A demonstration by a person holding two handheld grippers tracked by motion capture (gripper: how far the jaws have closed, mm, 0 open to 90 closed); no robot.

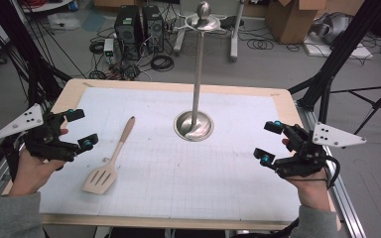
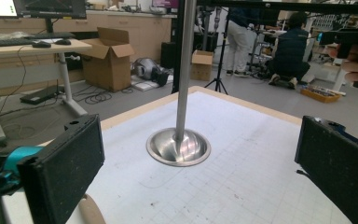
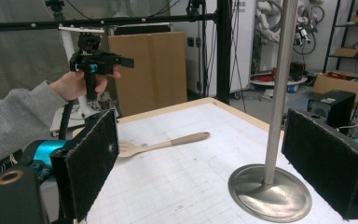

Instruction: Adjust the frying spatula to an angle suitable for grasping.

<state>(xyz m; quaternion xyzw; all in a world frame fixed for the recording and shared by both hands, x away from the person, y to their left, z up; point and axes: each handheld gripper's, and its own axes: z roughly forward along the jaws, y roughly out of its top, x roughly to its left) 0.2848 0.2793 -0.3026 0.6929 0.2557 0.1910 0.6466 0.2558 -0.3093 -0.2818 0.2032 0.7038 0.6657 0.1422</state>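
Wooden spatula [image 1: 110, 161] lies flat on mat, at 8 o'clock from metal stand [image 1: 194, 125]. Looks light, stiff, smooth; best pinched mid-handle. Left gripper [image 1: 82, 130] jaws wide, empty, hovering just beside it. Right gripper [image 1: 268, 143] jaws wide, empty, well apart.

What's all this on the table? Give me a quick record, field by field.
surface: table covered by a white gridded mat
tool: wooden spatula, lying flat on the mat's left part, untouched
stand: metal stand, upright pole on a round base near the middle
left gripper: open, held in a hand beside the spatula, holding nothing
right gripper: open, held at the table's right edge, holding nothing
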